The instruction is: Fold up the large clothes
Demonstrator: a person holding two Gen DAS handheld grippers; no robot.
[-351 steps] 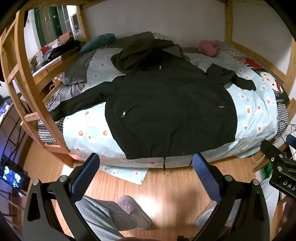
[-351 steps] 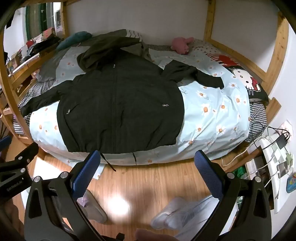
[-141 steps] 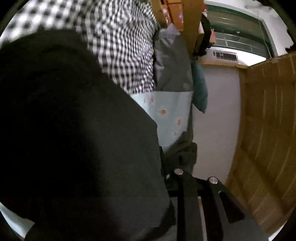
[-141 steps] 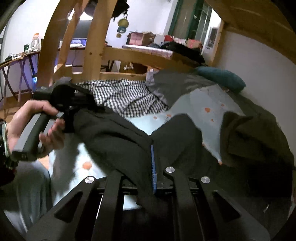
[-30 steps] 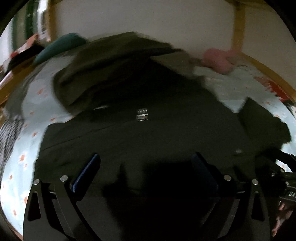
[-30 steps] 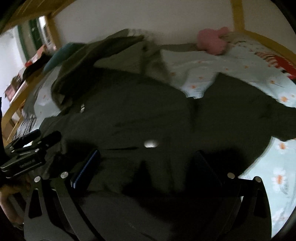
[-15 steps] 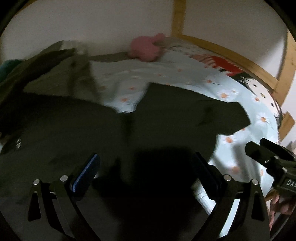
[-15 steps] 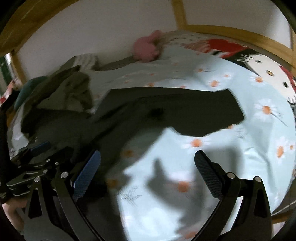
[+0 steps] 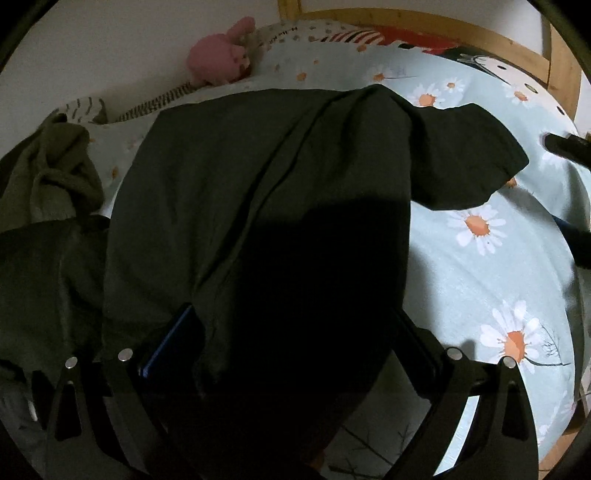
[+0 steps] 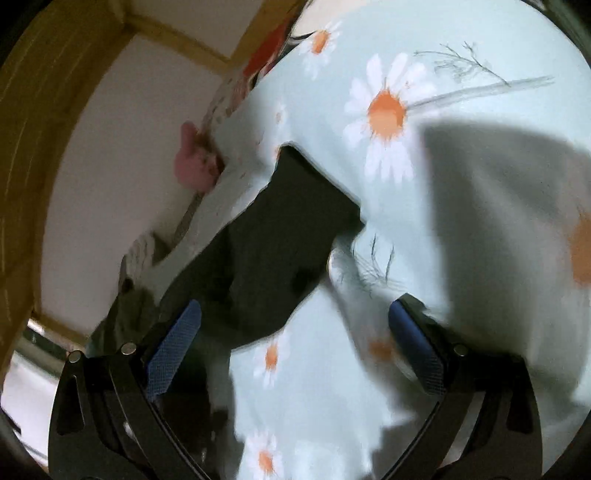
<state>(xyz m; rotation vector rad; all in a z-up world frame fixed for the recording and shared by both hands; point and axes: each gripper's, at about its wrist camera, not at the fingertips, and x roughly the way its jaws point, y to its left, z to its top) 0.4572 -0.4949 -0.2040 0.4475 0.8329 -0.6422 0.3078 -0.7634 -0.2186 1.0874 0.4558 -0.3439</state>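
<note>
A large black jacket lies on the bed, its right sleeve stretched out over the daisy-print sheet. My left gripper is open, low over the sleeve near the shoulder, with the cloth lying between its blue-padded fingers. My right gripper is open, tilted, and hovers over the sheet just short of the sleeve's cuff end. Part of the right gripper shows at the right edge of the left wrist view.
A pink plush toy sits by the wall at the back. An olive-green garment is bunched at the left. The wooden bed frame runs along the far side, and shows in the right wrist view.
Both grippers have swung right, from the jacket's body to its right sleeve, and dropped closer to the bed. The right gripper has tilted and closed in on the cuff.
</note>
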